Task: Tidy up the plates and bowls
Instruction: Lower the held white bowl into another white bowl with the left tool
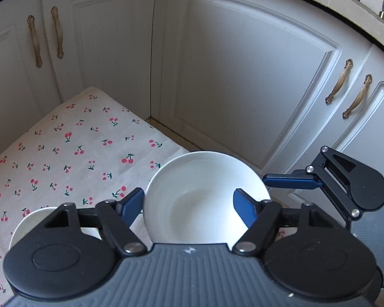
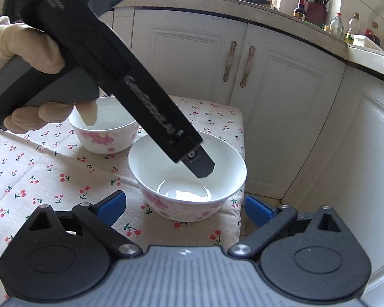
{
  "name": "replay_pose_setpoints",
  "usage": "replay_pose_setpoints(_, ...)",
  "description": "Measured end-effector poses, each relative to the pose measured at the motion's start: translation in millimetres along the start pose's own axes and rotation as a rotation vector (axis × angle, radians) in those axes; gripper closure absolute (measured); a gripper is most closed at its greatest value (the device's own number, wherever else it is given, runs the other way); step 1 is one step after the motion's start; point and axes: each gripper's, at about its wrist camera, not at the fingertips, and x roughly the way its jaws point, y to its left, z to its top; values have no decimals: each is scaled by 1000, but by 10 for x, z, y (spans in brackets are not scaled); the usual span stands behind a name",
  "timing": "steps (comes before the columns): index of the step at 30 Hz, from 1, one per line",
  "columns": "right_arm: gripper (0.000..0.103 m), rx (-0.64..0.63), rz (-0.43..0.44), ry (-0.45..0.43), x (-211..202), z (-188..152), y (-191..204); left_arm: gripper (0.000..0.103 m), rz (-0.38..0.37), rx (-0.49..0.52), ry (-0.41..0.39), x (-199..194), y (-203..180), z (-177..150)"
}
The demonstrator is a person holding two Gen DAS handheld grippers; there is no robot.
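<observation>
A white bowl with pink flowers [image 2: 189, 179] stands near the right edge of the cherry-print cloth [image 2: 38, 179]. In the left wrist view the same bowl [image 1: 199, 199] sits between my left gripper's [image 1: 189, 202] blue fingers, which are open around its rim. The left gripper's body [image 2: 115, 76] hangs over the bowl in the right wrist view. A second flowered bowl [image 2: 107, 133] stands behind it; it shows at the lower left of the left wrist view [image 1: 30, 222]. My right gripper [image 2: 185, 207] is open in front of the first bowl, and it shows at the right of the left wrist view [image 1: 294, 181].
White cabinet doors [image 1: 230, 76] with bronze handles [image 2: 245, 66] stand close behind and to the right. A countertop [image 2: 320, 30] with bottles and a knife block runs above. The cloth's edge [image 2: 240, 153] drops to the floor right of the bowl.
</observation>
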Motion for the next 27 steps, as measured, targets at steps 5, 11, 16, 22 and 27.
replay_pose_setpoints(5, 13, 2, -8, -9, 40, 16, 7, 33, 2, 3, 1, 41, 12, 7)
replay_pose_setpoints(11, 15, 14, -14, -16, 53, 25, -16, 36, 3, 6, 11, 41, 35, -3)
replay_pose_setpoints(16, 15, 20, -9, -15, 54, 32, -20, 36, 8, 17, 19, 62, 25, -2)
replay_pose_setpoints(22, 15, 30, -4, -12, 49, 30, -48, 36, 6, 10, 13, 52, 21, -5)
replay_pose_setpoints(27, 15, 18, -13, 0, 30, 35, -16, 36, -9, 21, 17, -1, -7, -17)
